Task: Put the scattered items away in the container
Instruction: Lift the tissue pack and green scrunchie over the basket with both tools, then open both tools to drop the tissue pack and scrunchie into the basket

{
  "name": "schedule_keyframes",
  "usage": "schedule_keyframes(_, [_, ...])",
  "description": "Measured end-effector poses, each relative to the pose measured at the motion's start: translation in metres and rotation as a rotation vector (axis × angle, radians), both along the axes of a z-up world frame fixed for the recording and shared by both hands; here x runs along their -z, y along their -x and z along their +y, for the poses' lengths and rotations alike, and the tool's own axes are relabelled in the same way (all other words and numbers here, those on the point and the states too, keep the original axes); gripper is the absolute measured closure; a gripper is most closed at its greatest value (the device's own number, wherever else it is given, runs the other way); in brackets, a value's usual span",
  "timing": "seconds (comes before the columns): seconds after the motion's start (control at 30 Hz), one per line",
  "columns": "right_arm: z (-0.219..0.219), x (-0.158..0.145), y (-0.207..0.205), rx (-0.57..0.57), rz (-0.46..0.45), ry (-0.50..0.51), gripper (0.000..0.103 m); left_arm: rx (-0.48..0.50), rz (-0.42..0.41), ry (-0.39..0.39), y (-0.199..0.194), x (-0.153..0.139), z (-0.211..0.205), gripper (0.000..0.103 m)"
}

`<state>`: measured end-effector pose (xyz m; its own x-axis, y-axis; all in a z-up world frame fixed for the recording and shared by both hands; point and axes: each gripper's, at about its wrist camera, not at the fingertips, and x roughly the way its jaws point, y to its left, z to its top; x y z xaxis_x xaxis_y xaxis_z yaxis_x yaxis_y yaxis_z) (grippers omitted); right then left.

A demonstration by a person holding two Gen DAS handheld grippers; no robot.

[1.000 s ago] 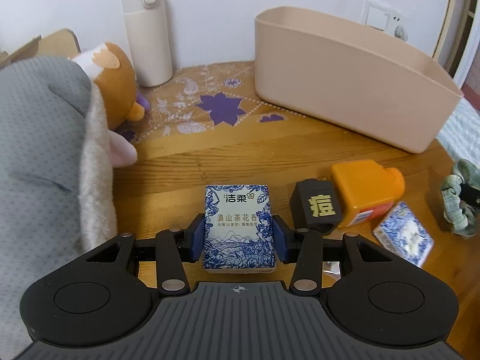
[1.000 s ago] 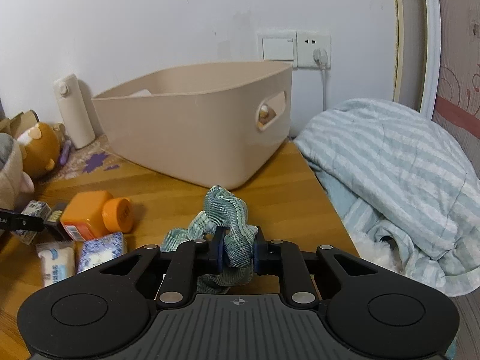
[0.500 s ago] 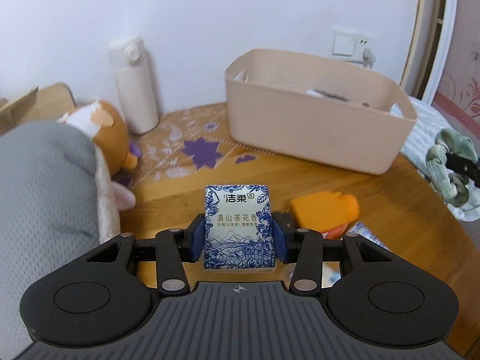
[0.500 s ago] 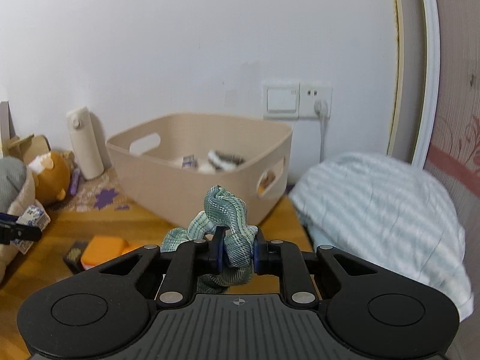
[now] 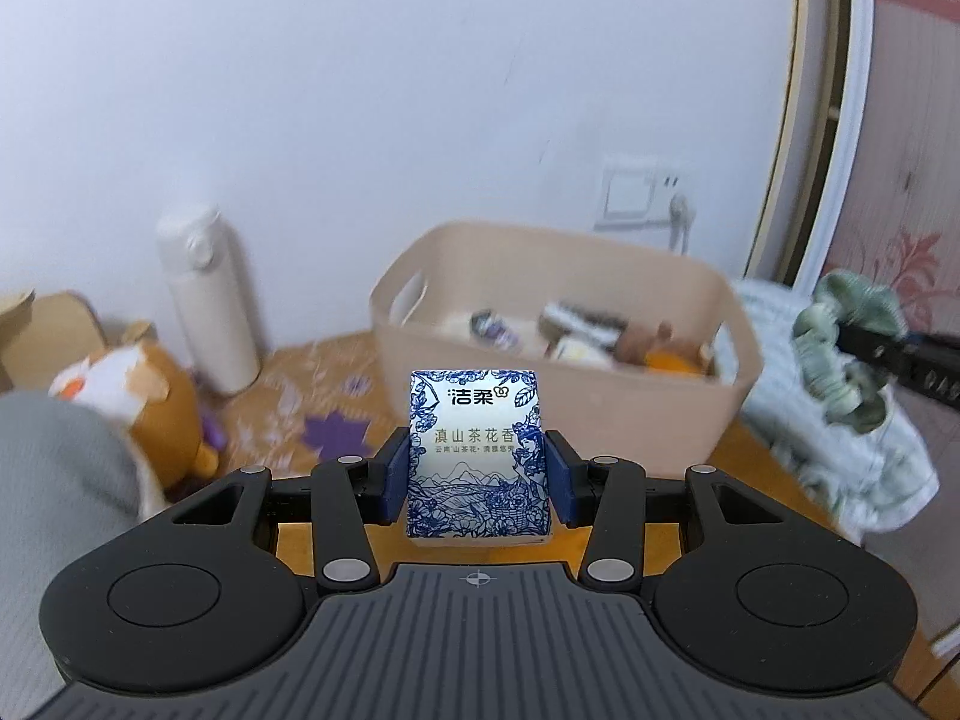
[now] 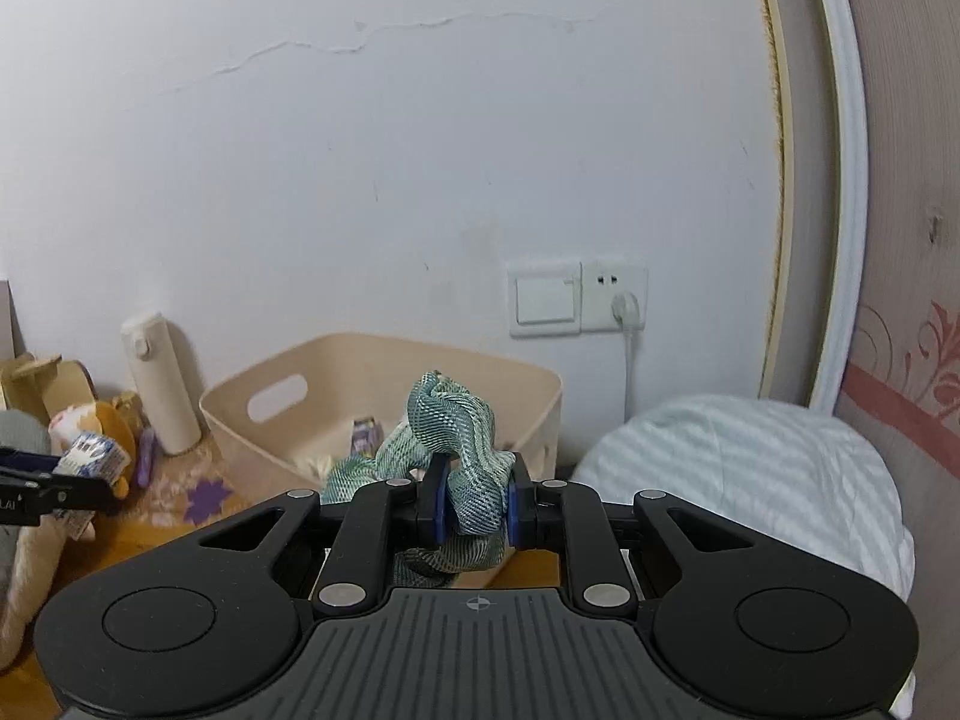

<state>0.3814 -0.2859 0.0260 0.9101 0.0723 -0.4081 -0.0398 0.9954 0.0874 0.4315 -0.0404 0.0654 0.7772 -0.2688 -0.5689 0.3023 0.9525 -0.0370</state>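
Blue-and-white printed wrapping covers the tissue pack (image 5: 477, 455), which is clamped upright between the blue pads of the left gripper (image 5: 477, 477) at the centre of the left wrist view; the jaws are closed onto its two sides, and the pack is held in the air in front of the container (image 5: 630, 420). The beige container is seen in the middle of the frame, on the wooden table (image 5: 738, 456), with several items already inside it — their identity cannot be made out through the blur. At the right edge of that view the right gripper (image 5: 864, 354) is seen with the green scrunchie (image 5: 840, 348) pinched in it.

In the right wrist view the green scrunchie (image 6: 462, 450) is gripped at the centre of the frame by the right gripper (image 6: 474, 507), whose jaws are drawn in tight on the fabric. The scrunchie is held up in front of the container (image 6: 240, 420), apparently above its near rim. At the left edge the left gripper (image 6: 84, 483) is visible with the tissue pack (image 6: 93, 456) in it.

A white flask (image 6: 161, 384) stands by the wall left of the container, a plush toy (image 5: 150, 396) lies at the left of the frame, and striped bedding (image 6: 750, 480) fills the lower right.
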Motion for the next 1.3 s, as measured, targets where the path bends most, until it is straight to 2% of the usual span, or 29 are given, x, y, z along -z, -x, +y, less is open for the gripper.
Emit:
schedule_keyframes(0.27, [0.000,-0.014,-0.030,-0.005,-0.041,-0.017,0.087,-0.001,-0.041,0.069,-0.034,-0.018,-0.018,0.057])
schedule_keyframes(0.47, [0.003,-0.020,-0.059,-0.004,-0.060,-0.050,0.086,-0.021,-0.076,0.085,-0.053,-0.019,-0.035,0.057])
schedule_keyframes(0.7, [0.002,-0.019,-0.081,0.012,-0.082,-0.081,0.086,-0.075,-0.118,0.140,-0.077,-0.017,-0.050,0.057])
schedule_keyframes(1.03, [0.006,-0.002,-0.117,-0.004,-0.036,-0.028,0.086,-0.071,-0.119,0.101,-0.107,-0.001,-0.076,0.056])
schedule_keyframes(1.3, [0.009,0.017,-0.137,-0.002,0.079,0.003,0.085,-0.031,-0.037,0.038,-0.128,0.021,-0.097,0.056])
